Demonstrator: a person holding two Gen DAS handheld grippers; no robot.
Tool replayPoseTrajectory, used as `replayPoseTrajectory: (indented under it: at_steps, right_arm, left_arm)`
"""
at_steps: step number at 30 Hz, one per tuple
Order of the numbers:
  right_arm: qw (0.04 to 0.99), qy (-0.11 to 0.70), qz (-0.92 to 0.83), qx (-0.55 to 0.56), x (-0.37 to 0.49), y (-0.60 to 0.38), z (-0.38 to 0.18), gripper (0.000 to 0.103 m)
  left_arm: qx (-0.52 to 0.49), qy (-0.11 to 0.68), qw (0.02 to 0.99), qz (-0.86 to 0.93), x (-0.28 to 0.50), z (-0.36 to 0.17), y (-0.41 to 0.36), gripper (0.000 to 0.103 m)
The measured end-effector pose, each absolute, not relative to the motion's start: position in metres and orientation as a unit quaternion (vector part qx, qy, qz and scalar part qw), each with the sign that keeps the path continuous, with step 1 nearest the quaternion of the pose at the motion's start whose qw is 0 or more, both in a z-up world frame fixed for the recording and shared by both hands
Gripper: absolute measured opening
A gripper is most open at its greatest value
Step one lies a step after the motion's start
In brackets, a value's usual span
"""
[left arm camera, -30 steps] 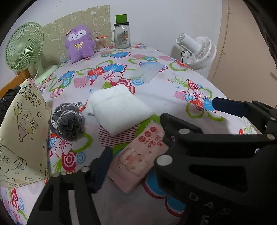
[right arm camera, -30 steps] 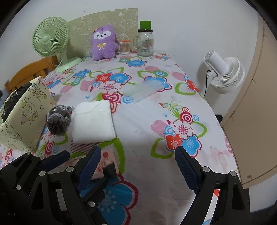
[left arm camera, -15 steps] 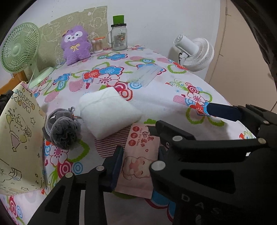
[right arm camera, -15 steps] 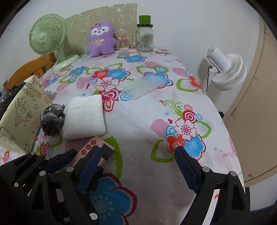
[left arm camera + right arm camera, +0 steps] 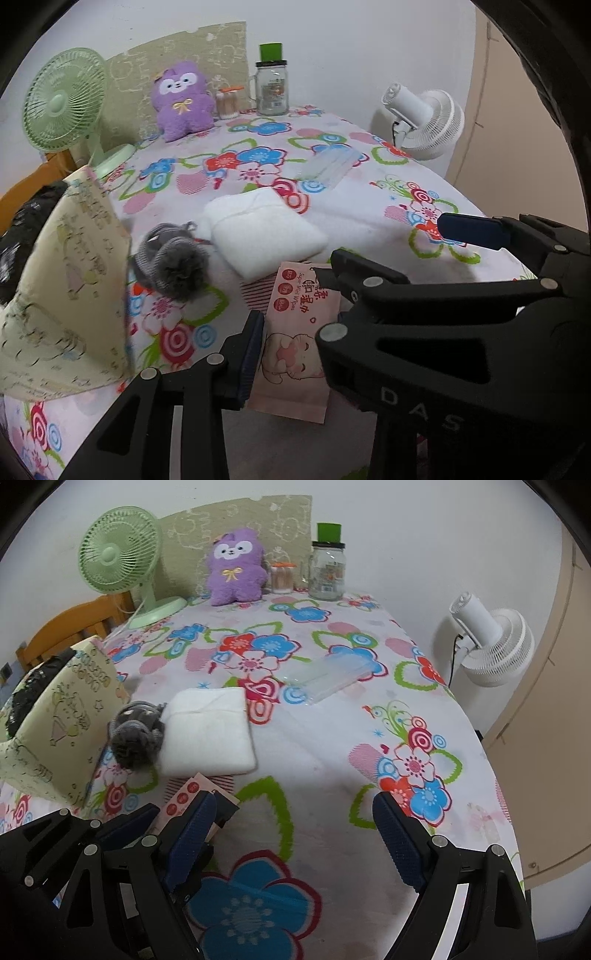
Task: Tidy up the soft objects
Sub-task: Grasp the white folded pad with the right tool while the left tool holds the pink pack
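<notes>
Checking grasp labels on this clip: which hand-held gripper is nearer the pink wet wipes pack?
Left. The left hand-held gripper has its fingers closed on the pink wet wipes pack. The right hand-held gripper stands open just right of the pack, over bare floral tablecloth.

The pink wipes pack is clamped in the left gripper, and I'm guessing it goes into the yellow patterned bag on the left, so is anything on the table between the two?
Partly. The grey pompom scrunchie lies beside the yellow bag, just past the straight line from the wipes pack. Lifting the pack over the bag's rim should clear it; nothing else visible intervenes.
</notes>
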State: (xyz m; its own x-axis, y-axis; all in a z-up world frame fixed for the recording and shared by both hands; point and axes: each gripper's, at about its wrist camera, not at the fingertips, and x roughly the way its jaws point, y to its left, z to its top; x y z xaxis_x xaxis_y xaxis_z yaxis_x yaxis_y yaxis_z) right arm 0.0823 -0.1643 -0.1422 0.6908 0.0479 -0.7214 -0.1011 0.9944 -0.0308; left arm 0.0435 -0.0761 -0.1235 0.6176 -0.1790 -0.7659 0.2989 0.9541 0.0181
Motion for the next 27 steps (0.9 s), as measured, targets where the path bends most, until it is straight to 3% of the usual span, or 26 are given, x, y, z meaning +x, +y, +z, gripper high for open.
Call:
replayPoseTrajectory:
  at_steps: [27]
  right_arm:
    - [0.9, 0.421, 0.101, -0.042, 0.148, -0.11, -0.163, 0.089]
  left_arm:
    - [0.027, 0.432, 0.9, -0.055, 0.08, -0.138, -0.028, 0.041]
